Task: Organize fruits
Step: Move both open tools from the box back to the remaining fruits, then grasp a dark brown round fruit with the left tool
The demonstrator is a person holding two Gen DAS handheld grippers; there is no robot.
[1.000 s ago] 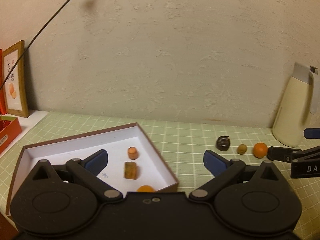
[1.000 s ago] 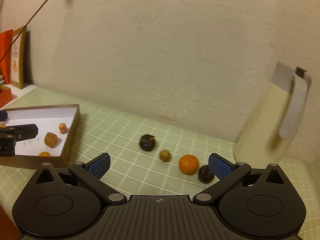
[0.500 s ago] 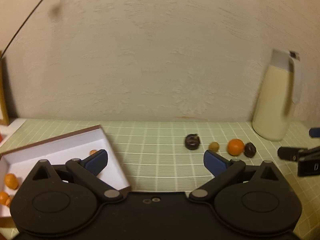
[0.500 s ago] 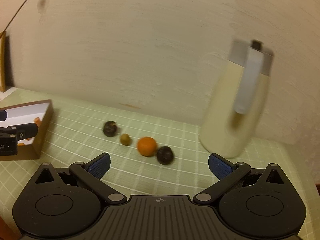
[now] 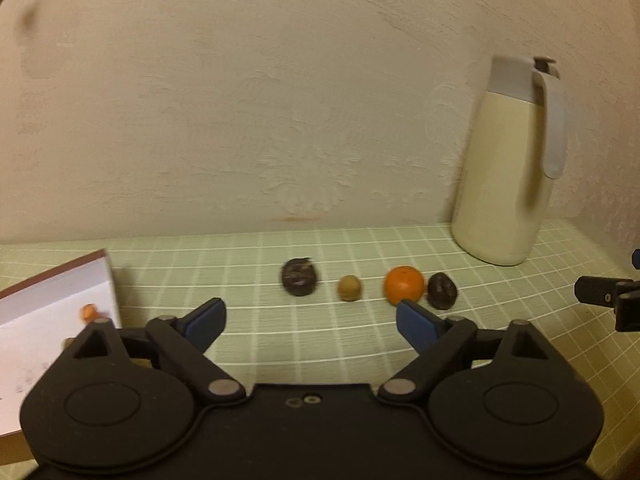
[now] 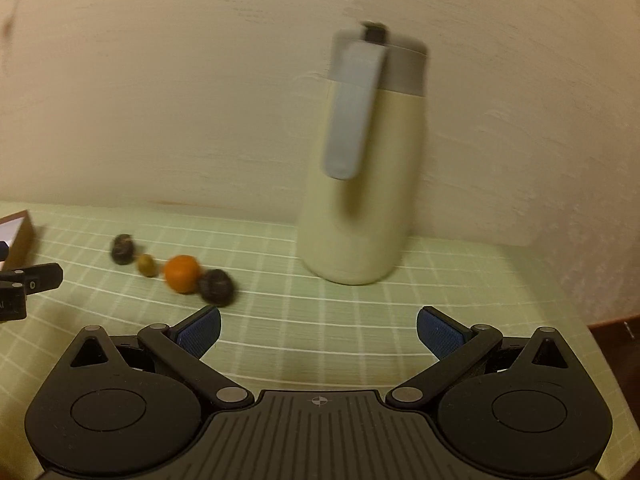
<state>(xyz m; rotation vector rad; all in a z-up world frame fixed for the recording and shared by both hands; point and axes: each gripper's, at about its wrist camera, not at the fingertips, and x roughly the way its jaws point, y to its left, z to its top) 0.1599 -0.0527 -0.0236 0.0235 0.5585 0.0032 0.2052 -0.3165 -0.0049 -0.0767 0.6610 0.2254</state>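
Fingers of the left gripper (image 5: 311, 320), lower centre, have just been closing yet stand wide and empty; right gripper (image 6: 318, 330) likewise wide. One fruit, perhaps the orange (image 5: 404, 285) at centre right, should be squared between the pads before closing, then carried to the box (image 5: 52, 300) at left.

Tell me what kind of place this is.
Probably a home, on a dining or side table against a wall. The signs: a green checked tablecloth, a cream thermos jug standing by a textured papered wall, and small fruits such as an orange lying loose.
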